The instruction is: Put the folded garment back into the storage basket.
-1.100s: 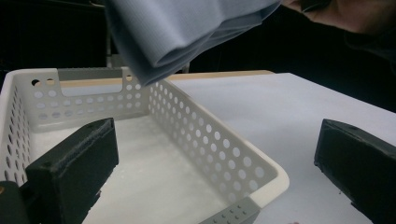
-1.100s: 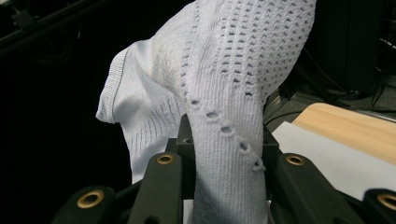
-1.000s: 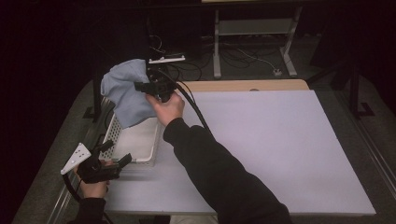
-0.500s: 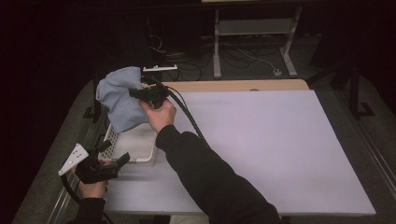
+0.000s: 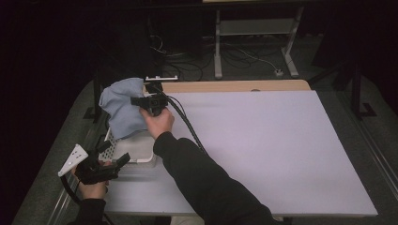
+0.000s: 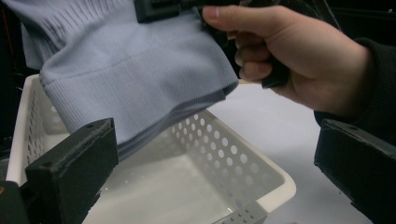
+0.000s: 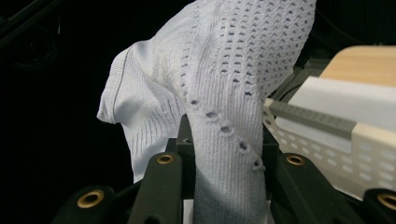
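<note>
A pale blue knitted garment [image 5: 119, 110] hangs from my right gripper [image 5: 137, 101], over the far end of a white perforated basket [image 5: 136, 153] at the table's left edge. In the right gripper view the jaws of that gripper [image 7: 229, 179] are shut on a bunched fold of the garment [image 7: 233, 70], with the basket's rim [image 7: 327, 140] just to its right. My left gripper [image 5: 112, 151] rests at the basket's near end, jaws wide apart and holding nothing. Its own view looks between the jaws of the left gripper [image 6: 215, 140] into the basket [image 6: 275, 179], where the garment's ribbed hem [image 6: 140, 70] dips below the rim.
A white sheet [image 5: 263, 140] covers the table to the right of the basket. A wooden strip [image 5: 234, 86] runs along the far edge. Beyond it lie a dark floor, cables and a metal stand [image 5: 253, 33]. The person's right hand [image 6: 299, 60] is close above the basket's right wall.
My right hand has carried the garment to the left and lower, so it now hangs over the basket. The left gripper has stayed where it was.
</note>
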`<move>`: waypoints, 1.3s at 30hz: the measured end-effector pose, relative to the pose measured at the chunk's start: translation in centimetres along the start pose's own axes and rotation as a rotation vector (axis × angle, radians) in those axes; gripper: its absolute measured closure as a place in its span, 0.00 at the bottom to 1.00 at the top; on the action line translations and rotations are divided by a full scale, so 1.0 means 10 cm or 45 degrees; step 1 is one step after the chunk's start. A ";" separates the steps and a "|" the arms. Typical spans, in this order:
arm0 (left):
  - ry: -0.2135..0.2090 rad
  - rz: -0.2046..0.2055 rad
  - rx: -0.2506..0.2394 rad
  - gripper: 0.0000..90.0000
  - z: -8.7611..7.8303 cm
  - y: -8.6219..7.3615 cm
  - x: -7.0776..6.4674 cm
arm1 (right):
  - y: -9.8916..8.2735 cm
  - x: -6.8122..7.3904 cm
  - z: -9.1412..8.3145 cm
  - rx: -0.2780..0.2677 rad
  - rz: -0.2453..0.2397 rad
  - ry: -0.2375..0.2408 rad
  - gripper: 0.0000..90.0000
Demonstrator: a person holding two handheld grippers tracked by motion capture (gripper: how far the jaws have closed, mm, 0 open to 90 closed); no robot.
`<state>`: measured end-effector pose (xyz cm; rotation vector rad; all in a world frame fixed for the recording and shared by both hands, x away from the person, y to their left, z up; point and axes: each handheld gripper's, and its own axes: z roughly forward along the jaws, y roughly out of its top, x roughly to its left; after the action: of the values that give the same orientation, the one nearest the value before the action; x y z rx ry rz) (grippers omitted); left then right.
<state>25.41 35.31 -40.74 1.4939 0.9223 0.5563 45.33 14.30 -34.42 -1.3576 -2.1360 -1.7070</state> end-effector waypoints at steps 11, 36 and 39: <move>0.009 -0.001 -0.007 0.00 0.00 0.00 0.00 | -0.23 -0.08 0.10 0.026 0.144 -0.039 0.79; 0.011 0.005 -0.009 0.00 -0.01 0.01 0.01 | -0.49 -0.15 0.24 0.180 0.321 -0.167 0.69; 0.011 0.006 -0.008 0.00 -0.01 0.01 0.01 | -0.49 -0.16 0.23 0.194 0.303 -0.166 0.67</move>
<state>25.42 35.41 -40.65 1.4895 0.9232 0.5683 44.00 15.39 -39.74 -1.6408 -2.0217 -1.3750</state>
